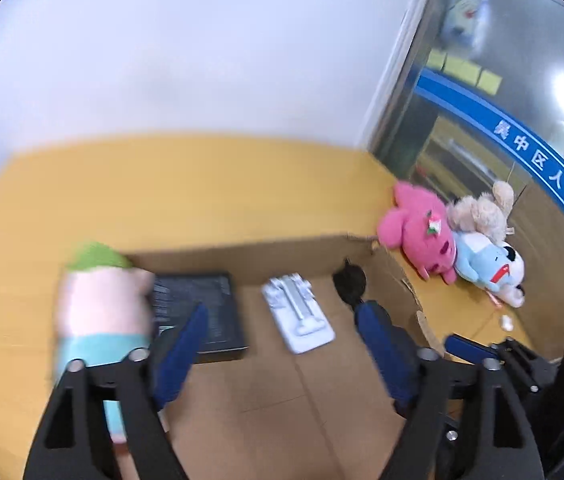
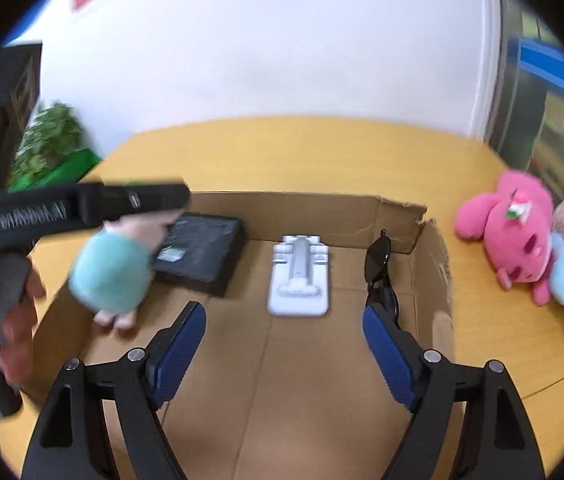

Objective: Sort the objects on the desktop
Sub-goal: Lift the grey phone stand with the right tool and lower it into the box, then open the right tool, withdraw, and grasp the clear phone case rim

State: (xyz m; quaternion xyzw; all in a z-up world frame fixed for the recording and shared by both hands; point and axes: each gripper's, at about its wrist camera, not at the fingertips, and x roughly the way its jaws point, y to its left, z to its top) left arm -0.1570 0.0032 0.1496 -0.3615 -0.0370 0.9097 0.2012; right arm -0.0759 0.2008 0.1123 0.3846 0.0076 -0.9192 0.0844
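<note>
An open cardboard box [image 1: 250, 256] [image 2: 306, 208] lies on the yellow desk. Inside it are a black flat case [image 1: 198, 308] [image 2: 202, 252], a white holder [image 1: 298, 312] [image 2: 300, 280] and black sunglasses [image 1: 350, 280] [image 2: 380, 264]. A small plush with a green top, pink body and teal bottom [image 1: 102, 312] [image 2: 112, 272] is blurred at the box's left edge, just left of my open left gripper [image 1: 282, 352], seemingly falling free. My right gripper [image 2: 284, 344] is open and empty over the box floor. The left gripper's body [image 2: 82, 204] shows above the plush.
Three plush toys lie on the desk right of the box: pink [image 1: 418, 232] [image 2: 510, 232], beige [image 1: 478, 208] and blue-white [image 1: 490, 268]. A green plant [image 2: 50, 140] stands at far left. A glass partition [image 1: 482, 120] borders the desk's right side.
</note>
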